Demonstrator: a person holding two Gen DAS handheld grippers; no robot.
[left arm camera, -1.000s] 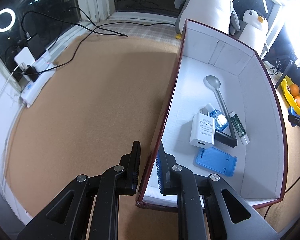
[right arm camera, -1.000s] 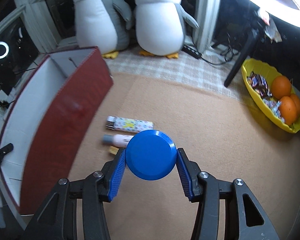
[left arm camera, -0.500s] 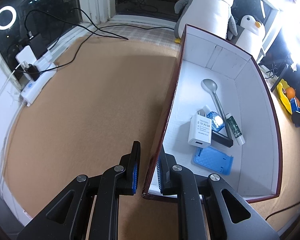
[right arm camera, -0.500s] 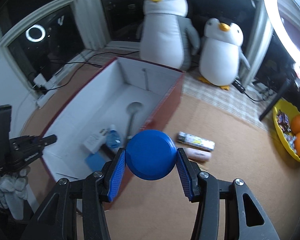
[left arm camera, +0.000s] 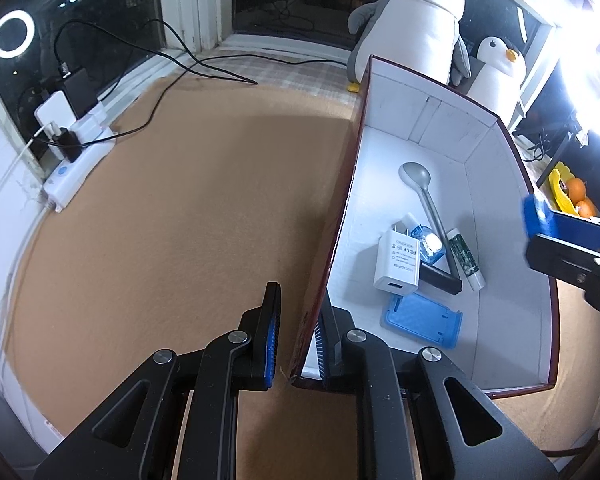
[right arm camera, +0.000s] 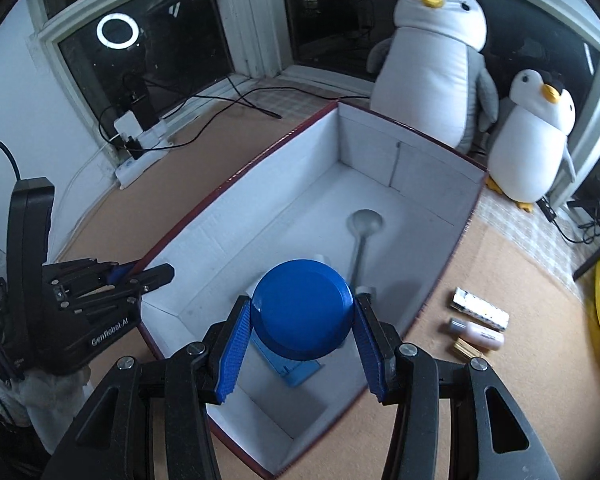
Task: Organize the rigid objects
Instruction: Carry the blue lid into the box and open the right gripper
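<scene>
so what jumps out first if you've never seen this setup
The blue round lid gripped in the right gripper, poised over the open box. Behind the box stand two plush penguins. The left gripper straddles the box's near wall, its jaws opening.

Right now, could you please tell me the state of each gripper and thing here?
box, open-topped, partly filled
blue disc, held above the box
right gripper, shut on blue disc
left gripper, jaws opening astride the box wall
spoon, lying inside the box
white charger, unplugged, lying inside the box
</scene>
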